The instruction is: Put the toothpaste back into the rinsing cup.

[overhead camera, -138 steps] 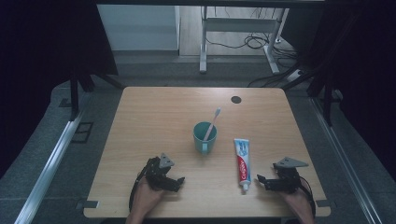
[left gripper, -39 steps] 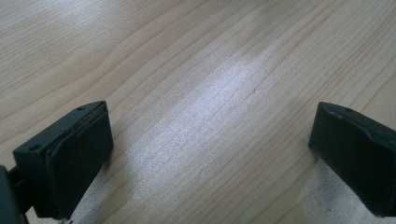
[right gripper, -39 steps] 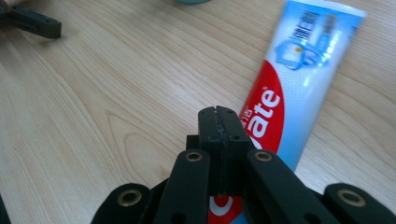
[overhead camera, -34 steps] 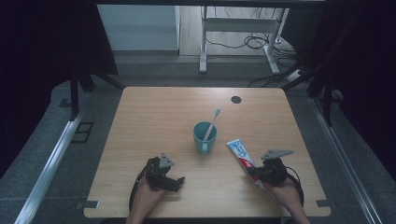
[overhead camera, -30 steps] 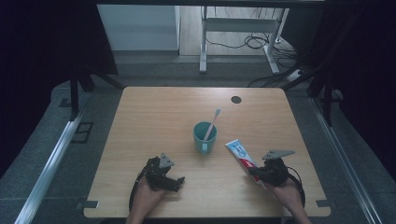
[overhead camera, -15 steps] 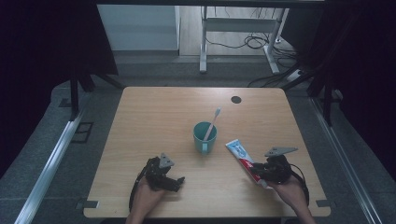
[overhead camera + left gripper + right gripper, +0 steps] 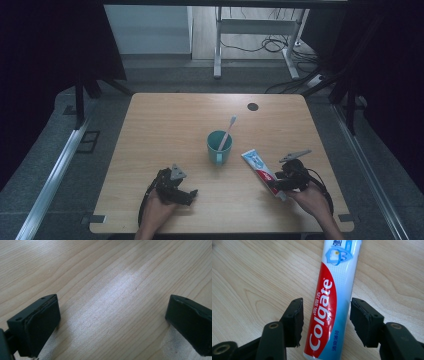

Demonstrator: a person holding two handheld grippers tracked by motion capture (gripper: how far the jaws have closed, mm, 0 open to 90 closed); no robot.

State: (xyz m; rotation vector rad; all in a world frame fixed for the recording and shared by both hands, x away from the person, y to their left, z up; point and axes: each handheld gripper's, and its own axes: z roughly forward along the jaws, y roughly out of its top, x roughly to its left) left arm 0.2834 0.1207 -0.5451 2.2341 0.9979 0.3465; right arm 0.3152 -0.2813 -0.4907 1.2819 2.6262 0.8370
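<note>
A red, white and blue Colgate toothpaste tube (image 7: pixel 260 167) lies slantwise on the wooden table (image 7: pixel 170 125), right of a teal cup (image 7: pixel 219 147) holding a toothbrush (image 7: pixel 227 131). My right gripper (image 7: pixel 276 183) sits at the tube's near end. In the right gripper view the tube (image 7: pixel 329 297) lies between the jaws of that gripper (image 7: pixel 325 320) with a gap on each side; the jaws have just been opening and the pads are off it. My left gripper (image 7: pixel 187 194) rests near the front edge, wide open over bare wood (image 7: pixel 112 320).
A dark round grommet (image 7: pixel 252 106) sits at the table's back right. Dark curtains flank both sides, and a metal frame with cables stands on the floor behind. The table's front edge runs just under both hands.
Since 4.6 s ago the tube was turned from lying straight to slanting towards the cup. Over the last second the right jaws let go of it; the left hand stayed still.
</note>
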